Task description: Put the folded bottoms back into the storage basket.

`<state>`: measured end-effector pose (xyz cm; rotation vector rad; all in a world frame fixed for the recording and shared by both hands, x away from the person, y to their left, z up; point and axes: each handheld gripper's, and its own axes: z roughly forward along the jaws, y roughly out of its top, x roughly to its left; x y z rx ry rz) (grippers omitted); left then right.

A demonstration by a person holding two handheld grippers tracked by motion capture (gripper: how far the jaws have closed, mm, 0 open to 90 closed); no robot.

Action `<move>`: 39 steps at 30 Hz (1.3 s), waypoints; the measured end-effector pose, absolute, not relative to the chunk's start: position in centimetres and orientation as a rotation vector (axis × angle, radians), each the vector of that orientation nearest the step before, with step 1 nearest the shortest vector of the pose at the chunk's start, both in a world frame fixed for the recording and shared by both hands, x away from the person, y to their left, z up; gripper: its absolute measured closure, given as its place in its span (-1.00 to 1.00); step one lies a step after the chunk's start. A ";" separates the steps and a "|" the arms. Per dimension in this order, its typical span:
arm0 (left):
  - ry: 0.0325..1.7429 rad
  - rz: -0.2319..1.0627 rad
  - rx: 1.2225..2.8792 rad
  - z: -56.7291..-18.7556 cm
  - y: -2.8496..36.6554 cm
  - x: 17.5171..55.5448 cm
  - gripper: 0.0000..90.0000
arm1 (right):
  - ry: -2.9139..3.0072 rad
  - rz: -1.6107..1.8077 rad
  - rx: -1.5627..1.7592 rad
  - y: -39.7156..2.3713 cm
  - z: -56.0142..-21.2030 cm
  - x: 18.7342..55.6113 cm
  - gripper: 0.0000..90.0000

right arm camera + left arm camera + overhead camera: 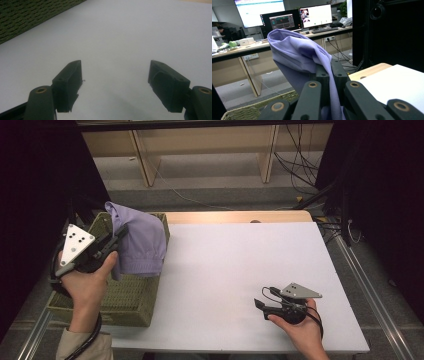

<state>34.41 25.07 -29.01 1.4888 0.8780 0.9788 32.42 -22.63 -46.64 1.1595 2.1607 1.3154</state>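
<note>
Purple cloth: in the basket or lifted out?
Lifted: the left tool is shut on the purple cloth, holding it above the woven basket, its lower edge hanging toward it.

Soft matt lilac cloth [142, 242], rough woven basket [127, 297], smooth matt white tabletop [240, 265]

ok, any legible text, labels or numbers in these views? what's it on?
None legible.
Monitors behind the purple cloth in the left gripper view: windows and charts on screen, too small and blurred to read.
Grey plate on the left gripper: black dots, no characters.
Woven basket, white table: no markings.
</note>
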 end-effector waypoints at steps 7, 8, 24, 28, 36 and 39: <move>0.886 0.986 1.478 -28.9 25.5 34.3 0.92 | 2.160 1.315 1.160 -22.6 -46.7 32.4 -0.37; 0.888 0.988 1.475 -28.9 25.6 34.3 0.92 | 2.160 1.315 1.160 -22.6 -46.7 32.4 -0.37; 0.911 1.000 1.449 -28.5 26.9 34.1 0.92 | 2.159 1.318 1.159 -22.7 -46.7 32.5 -0.37; 0.913 1.001 1.441 -28.4 27.1 34.0 0.92 | 2.155 1.319 1.165 -22.7 -46.7 32.4 -0.37; 0.923 1.005 1.428 -28.3 27.5 33.9 0.92 | 2.159 1.317 1.157 -22.7 -46.7 32.5 -0.37; 0.928 1.007 1.424 -28.2 27.8 33.9 0.92 | 2.158 1.316 1.160 -22.7 -46.7 32.5 -0.37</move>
